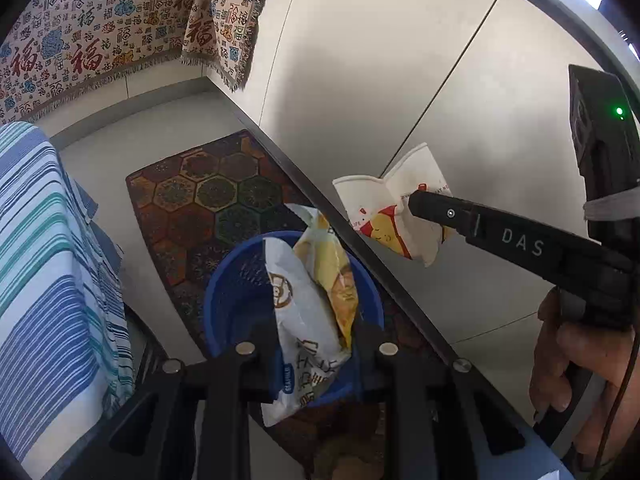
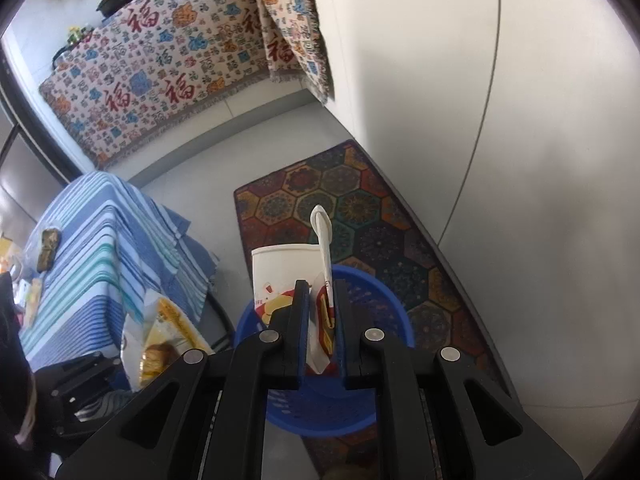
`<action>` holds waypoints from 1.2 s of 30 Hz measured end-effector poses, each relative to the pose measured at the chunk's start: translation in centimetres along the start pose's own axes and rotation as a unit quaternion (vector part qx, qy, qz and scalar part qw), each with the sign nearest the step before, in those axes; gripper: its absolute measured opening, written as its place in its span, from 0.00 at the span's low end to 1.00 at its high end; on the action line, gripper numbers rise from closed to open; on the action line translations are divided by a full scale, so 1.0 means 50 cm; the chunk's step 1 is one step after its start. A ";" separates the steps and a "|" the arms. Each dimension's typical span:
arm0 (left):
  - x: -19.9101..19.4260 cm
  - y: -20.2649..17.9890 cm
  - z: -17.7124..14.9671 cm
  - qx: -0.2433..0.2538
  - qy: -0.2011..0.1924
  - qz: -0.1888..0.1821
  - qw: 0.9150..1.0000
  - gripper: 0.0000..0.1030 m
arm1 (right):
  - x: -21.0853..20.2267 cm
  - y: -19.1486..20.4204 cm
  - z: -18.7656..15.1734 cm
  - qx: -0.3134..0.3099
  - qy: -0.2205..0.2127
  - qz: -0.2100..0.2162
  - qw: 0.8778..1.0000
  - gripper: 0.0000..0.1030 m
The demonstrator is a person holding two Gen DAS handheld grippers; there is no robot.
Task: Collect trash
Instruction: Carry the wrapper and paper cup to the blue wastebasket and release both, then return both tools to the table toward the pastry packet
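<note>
A round blue mesh basket stands on the floor under both grippers. My left gripper is shut on two crumpled snack wrappers, one white and one yellow, which hang over the basket's opening. My right gripper is shut on a flattened white paper cup with red and yellow print, held above the basket. In the left wrist view the cup hangs to the right of the basket, pinched at the right gripper's tip. The wrappers also show at lower left in the right wrist view.
The basket sits on a hexagon-patterned rug along a white cabinet front. A table under a blue striped cloth stands to the left. A fringed blanket with red characters lies at the back. A person's hand grips the right tool.
</note>
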State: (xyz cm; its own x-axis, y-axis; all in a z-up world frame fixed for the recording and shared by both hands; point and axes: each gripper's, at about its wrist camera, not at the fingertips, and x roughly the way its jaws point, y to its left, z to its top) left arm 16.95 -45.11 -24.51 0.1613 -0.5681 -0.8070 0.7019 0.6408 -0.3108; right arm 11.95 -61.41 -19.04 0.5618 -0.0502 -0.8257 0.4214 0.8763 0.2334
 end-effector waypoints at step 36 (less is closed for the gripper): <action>-0.341 0.101 -0.148 -0.016 -0.131 0.053 0.990 0.72 | -0.132 0.189 -0.004 -0.082 -0.150 0.007 0.985 0.83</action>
State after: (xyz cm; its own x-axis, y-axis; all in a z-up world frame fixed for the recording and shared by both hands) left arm 12.61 -28.36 -16.06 0.4090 -0.6090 -0.6796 0.6506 0.7168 -0.2508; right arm 12.09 -52.69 -11.49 0.7624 -0.1566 -0.6279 0.3060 0.9422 0.1367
